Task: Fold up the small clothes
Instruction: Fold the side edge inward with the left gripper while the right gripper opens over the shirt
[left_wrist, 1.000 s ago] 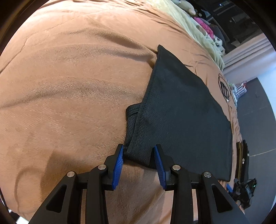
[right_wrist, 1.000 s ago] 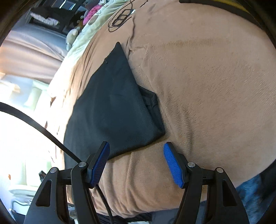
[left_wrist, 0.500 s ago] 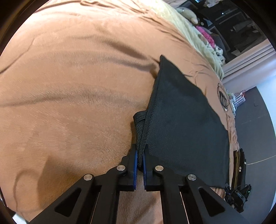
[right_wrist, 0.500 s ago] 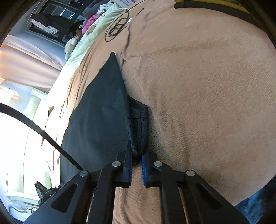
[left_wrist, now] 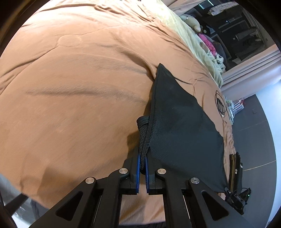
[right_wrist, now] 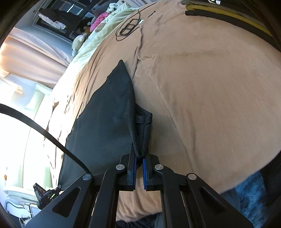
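A: Gripping confirmed on both sides. Left gripper (left_wrist: 142, 162) is clenched on the near corner of the black mesh garment (left_wrist: 180, 126); blue pads (left_wrist: 138, 164) pinch a bunched strip of fabric at lower centre of the left wrist frame.

B: Right one?

A: Right gripper (right_wrist: 139, 158) is clamped on the garment's other near corner, lower centre of its frame. Fabric gathers into a narrow fold between the pads, with a hemmed band showing just above the fingertips.

B: Where's the garment sitting?

A: On the tan blanket (left_wrist: 79, 87). In the left view it runs from the pinch up to a pointed corner at centre right and spreads toward the right edge. In the right view it fans out to the left of the pinch, far corner at upper centre. The pinched edge is raised off the blanket in both views, with shadow under it; the rest looks flat.

B: Anything else in frame?

A: Black line drawing (right_wrist: 129, 29) on the blanket beyond the garment. Pale green bedding (left_wrist: 189, 35) and soft toys (right_wrist: 78, 43) further back. 1 black cable (right_wrist: 43, 131) crosses the left side of the right view. Stack of folded items (right_wrist: 228, 14), including 1 yellow layer, at upper right there.
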A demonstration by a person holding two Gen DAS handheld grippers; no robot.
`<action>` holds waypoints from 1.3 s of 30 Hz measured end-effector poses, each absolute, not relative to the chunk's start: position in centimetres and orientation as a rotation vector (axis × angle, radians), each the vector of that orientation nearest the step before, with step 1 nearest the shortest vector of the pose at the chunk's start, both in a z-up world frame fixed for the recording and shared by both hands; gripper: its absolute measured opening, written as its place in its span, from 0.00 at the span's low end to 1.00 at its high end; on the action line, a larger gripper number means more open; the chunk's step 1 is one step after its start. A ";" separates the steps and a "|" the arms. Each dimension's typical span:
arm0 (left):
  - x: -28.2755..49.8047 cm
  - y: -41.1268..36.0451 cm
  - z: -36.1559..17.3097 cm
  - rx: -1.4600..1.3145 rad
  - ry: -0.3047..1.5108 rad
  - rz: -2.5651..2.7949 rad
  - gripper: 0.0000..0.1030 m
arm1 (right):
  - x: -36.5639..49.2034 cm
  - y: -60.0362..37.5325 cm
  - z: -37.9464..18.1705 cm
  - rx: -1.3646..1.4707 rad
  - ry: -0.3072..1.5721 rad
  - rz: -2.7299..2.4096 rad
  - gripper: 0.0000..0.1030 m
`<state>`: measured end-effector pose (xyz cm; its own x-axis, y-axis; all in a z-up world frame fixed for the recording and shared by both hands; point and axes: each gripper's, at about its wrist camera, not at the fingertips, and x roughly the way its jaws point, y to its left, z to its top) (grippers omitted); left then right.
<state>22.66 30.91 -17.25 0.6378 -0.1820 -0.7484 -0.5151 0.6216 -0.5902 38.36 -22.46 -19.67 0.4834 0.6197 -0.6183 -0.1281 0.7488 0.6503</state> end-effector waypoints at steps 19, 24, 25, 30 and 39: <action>21.2 29.9 -18.9 -0.963 0.882 0.201 0.05 | 36.8 -19.2 -13.4 0.239 0.901 0.396 0.22; 20.7 29.8 -19.6 -0.995 0.886 0.178 0.27 | 37.3 -15.1 -12.5 0.165 0.893 0.477 0.22; 20.7 29.8 -19.6 -0.999 0.880 0.171 0.32 | 37.4 -14.4 -12.5 0.156 0.893 0.488 0.22; 20.5 30.1 -19.5 -1.004 0.867 0.157 0.35 | 38.3 -11.0 -13.1 0.109 0.910 0.557 0.22; 20.8 30.1 -19.8 -1.016 0.850 0.143 0.34 | 41.2 -3.5 -15.1 0.030 0.971 0.693 0.22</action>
<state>20.84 30.06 -19.82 0.6802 -0.2675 -0.6825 -0.4759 0.5470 -0.6887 41.23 -3.46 -15.10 0.3691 0.5525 -0.7474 -0.5269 0.7868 0.3214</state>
